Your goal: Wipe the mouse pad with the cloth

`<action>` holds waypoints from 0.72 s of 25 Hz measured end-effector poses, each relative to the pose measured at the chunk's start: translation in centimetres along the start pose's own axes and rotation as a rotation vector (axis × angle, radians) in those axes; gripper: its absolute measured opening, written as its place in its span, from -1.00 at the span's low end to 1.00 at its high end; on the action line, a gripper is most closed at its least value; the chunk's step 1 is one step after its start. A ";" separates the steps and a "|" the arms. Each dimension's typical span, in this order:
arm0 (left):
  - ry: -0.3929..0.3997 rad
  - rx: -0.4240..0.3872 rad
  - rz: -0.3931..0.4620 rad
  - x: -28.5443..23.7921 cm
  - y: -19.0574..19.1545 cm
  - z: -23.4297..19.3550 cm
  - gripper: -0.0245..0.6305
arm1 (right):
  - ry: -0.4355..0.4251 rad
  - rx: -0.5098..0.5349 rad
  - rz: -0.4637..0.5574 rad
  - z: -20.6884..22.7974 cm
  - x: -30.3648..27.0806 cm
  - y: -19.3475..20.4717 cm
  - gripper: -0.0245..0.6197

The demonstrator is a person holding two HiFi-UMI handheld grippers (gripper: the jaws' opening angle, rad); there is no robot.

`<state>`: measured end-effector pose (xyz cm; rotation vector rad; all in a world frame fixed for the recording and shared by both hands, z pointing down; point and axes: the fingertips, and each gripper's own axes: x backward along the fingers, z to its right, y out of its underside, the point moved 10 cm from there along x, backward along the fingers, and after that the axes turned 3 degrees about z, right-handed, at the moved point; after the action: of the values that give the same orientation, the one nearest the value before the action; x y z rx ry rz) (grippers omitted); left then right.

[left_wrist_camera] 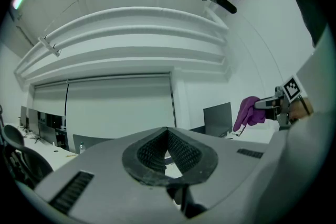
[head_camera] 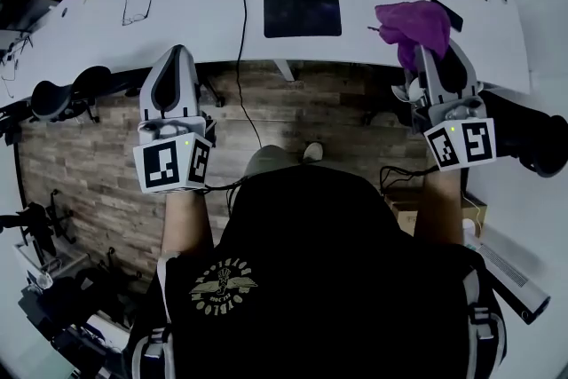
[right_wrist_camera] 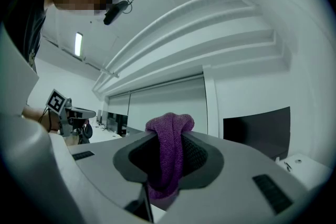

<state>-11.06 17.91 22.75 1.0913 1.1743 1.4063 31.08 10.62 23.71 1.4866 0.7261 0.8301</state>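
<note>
The dark mouse pad [head_camera: 302,11] lies flat in the middle of the white desk [head_camera: 195,13]. My right gripper [head_camera: 432,54] is shut on the purple cloth [head_camera: 415,24], which bunches above the desk's right part, right of the pad. In the right gripper view the cloth [right_wrist_camera: 169,149] is pinched between the jaws of the right gripper [right_wrist_camera: 168,136] and hangs down. My left gripper [head_camera: 177,58] hovers at the desk's near edge, left of the pad. The left gripper view shows this left gripper [left_wrist_camera: 167,131] shut and empty, with the cloth [left_wrist_camera: 249,111] off to the right.
A pair of glasses [head_camera: 136,9] lies on the desk's left part. A black cable [head_camera: 242,31] runs down over the front edge beside the pad. A black flat object [head_camera: 448,13] sits behind the cloth. Office chairs [head_camera: 62,93] stand left on the wood floor.
</note>
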 end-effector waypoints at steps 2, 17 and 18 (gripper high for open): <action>-0.011 0.002 -0.012 0.3 0.2 -0.4 -0.92 | -0.013 -0.003 -0.009 -0.4 -0.4 0.2 -0.64; 0.048 -0.010 0.017 -5.1 1.1 -4.6 -0.92 | 0.019 0.000 -0.013 -2.0 -5.1 0.6 -0.64; 0.049 -0.011 0.017 -5.8 1.2 -4.9 -0.92 | 0.022 0.001 -0.014 -2.1 -5.6 0.6 -0.64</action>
<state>-15.32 11.50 23.03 1.0667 1.1931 1.4584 26.25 7.00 23.88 1.4730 0.7530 0.8368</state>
